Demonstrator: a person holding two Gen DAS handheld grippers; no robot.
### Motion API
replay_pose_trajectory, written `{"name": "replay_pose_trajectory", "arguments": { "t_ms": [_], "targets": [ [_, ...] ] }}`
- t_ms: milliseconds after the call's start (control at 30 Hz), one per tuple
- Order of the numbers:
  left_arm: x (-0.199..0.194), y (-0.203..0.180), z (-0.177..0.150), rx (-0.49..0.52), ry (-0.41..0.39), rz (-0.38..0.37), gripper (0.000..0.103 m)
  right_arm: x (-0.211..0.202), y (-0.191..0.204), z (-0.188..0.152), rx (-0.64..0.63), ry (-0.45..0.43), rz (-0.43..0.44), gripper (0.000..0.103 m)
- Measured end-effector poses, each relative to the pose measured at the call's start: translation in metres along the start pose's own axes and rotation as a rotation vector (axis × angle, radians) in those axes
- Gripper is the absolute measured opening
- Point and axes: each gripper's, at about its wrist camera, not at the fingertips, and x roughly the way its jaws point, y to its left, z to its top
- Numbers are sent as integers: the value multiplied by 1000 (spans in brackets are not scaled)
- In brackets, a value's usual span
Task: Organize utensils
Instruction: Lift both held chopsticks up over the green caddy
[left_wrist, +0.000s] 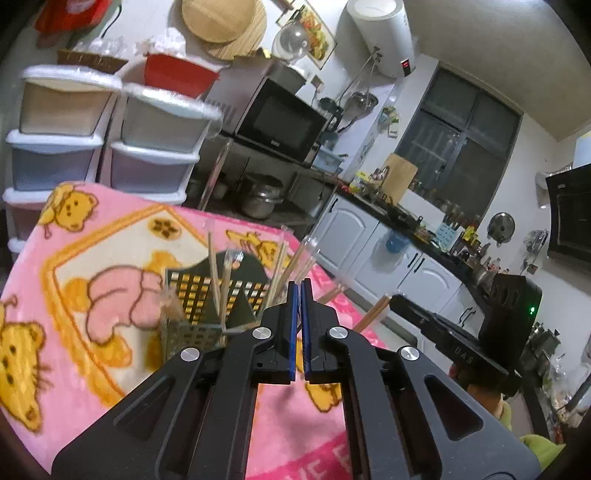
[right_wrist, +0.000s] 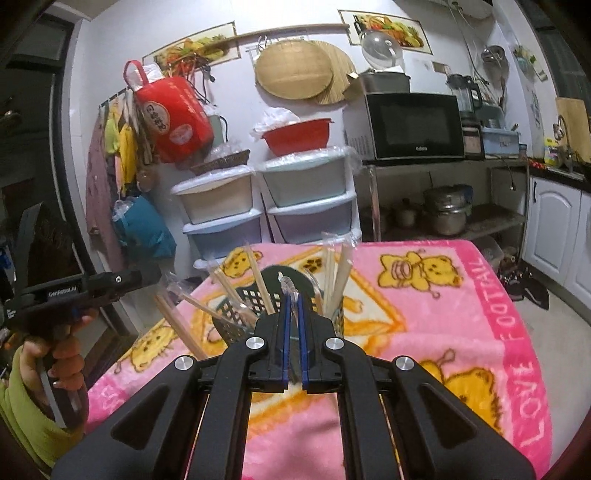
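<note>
A dark green perforated utensil holder (left_wrist: 207, 306) stands on the pink bear blanket (left_wrist: 92, 258), with several plastic-wrapped chopsticks (left_wrist: 216, 273) upright in it. My left gripper (left_wrist: 300, 286) is shut and empty, just right of and above the holder. In the right wrist view the holder (right_wrist: 251, 306) is right in front of my right gripper (right_wrist: 293, 299), which is shut on a clear-wrapped utensil (right_wrist: 288, 286) held over the holder. More wrapped chopsticks (right_wrist: 338, 273) lean in a compartment to the right.
Stacked plastic drawers (right_wrist: 266, 199) stand behind the table. A microwave (right_wrist: 413, 125) sits on a metal shelf with pots (right_wrist: 447, 214) under it. White cabinets (left_wrist: 373, 243) and a cluttered counter run along the right. The other handheld gripper (right_wrist: 74, 295) shows at far left.
</note>
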Motion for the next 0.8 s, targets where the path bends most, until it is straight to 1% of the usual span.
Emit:
{"name": "replay_pose_trajectory", "arguments": {
  "t_ms": [267,500,800],
  "targets": [
    [-17,-13,26,34,-78,-18,1,-7,14,18,-36,-48,24,4],
    [-30,-23,45,62,-131,-31,1,-12,27,35,-61,-95,45,4],
    [-41,-32,69,103,-187,-20,1,-15,39,60,-86,-154,59,4]
  ]
}}
